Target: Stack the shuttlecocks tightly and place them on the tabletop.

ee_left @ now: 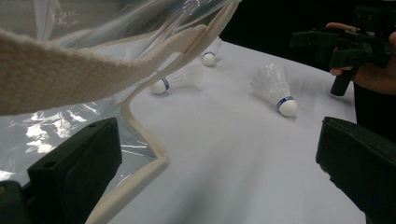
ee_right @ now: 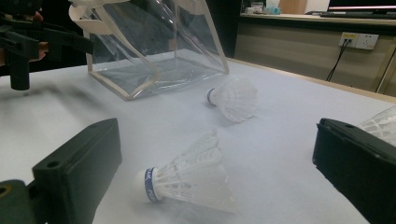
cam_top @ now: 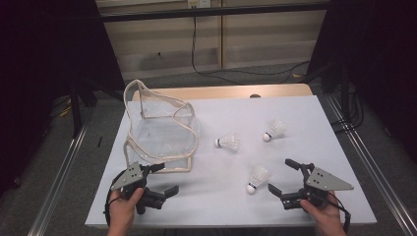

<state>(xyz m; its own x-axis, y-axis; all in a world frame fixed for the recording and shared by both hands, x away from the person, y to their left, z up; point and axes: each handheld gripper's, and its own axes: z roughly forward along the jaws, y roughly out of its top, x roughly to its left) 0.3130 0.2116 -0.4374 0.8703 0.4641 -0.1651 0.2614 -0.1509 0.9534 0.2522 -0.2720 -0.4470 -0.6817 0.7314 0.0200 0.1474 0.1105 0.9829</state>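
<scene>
In the right gripper view, a shuttlecock (ee_right: 191, 179) is seen lying on its side nearest the camera, between the two black jaws, which are spread wide and hold nothing. In the high view the right gripper (cam_top: 284, 178) is placed low at the near right of the table (cam_top: 295, 113), with that same shuttlecock (cam_top: 256, 178) just beside its jaws, cork pointing toward the person. The left gripper (cam_top: 158, 178) is likewise wide open and empty, its jaws set at the near edge of a clear bag (cam_top: 160, 129) trimmed in cream webbing.

The step in hand is judged to be the grasp of the nearest shuttlecock for placing in the bag. It would best be taken by the cork or the banded base, since the feather skirt looks light and easily crushed; the jaws should be lowered around it squarely and closed gently so that it is not rolled away. The bag's rim could be steadied by the left gripper so that the mouth is kept open.

Each shuttlecock is white, with a rounded cork and a blue band. Two more (cam_top: 227, 142) (cam_top: 274, 131) lie farther back, well apart, right of the bag.
</scene>
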